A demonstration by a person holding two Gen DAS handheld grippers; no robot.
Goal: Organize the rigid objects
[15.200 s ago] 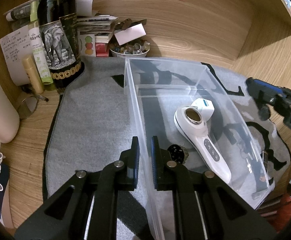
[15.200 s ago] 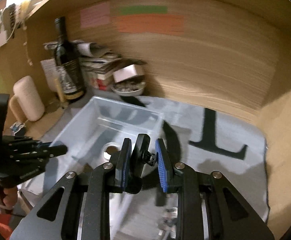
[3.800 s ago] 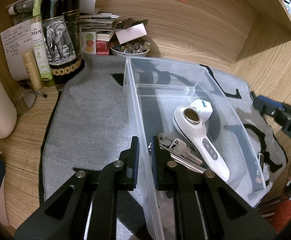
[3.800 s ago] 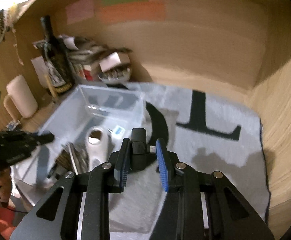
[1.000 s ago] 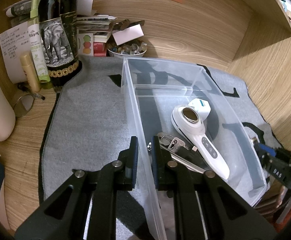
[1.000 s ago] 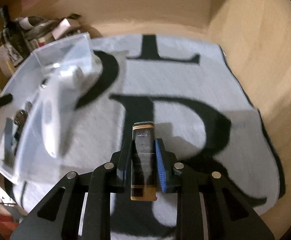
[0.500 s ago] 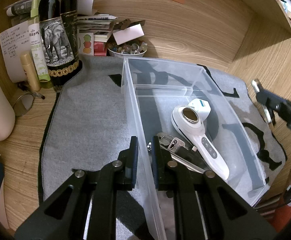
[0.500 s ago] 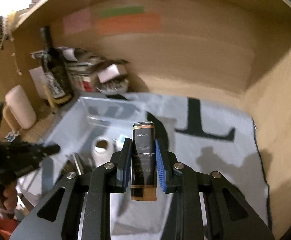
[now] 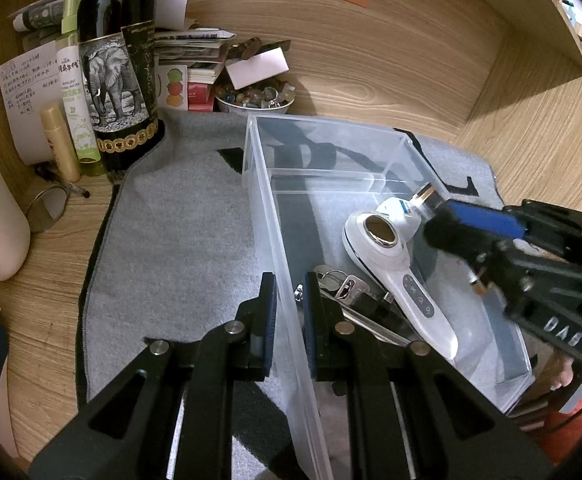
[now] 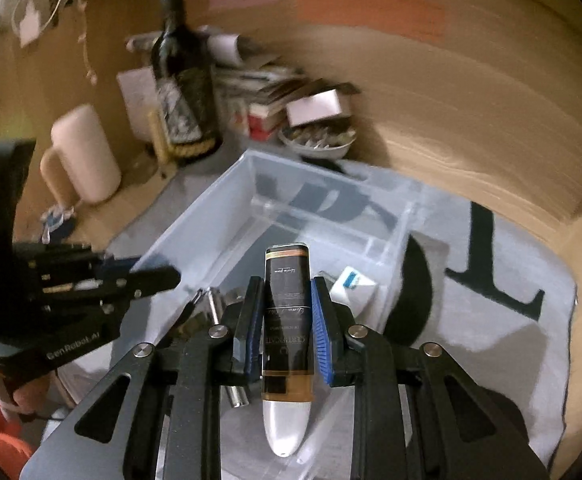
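A clear plastic bin [image 9: 331, 152] stands on a grey mat [image 9: 179, 240]; it also shows in the right wrist view [image 10: 227, 216]. In it lie a white handheld device [image 9: 395, 264] and a bunch of keys [image 9: 343, 288]. My left gripper [image 9: 289, 300] is shut on the bin's left wall. My right gripper [image 10: 283, 316] is shut on a black and gold tube [image 10: 287, 320] and holds it over the bin above the white device; the tube's end shows in the left wrist view [image 9: 425, 196].
A dark wine bottle [image 9: 117, 64], a green spray bottle [image 9: 77, 96], papers and a bowl of small stones [image 9: 255, 98] stand at the back left by the wooden wall. A cream jug [image 10: 83, 156] stands on the left.
My right gripper has moved left with the tube, from over the mat to above the bin. My left gripper still clamps the bin wall.
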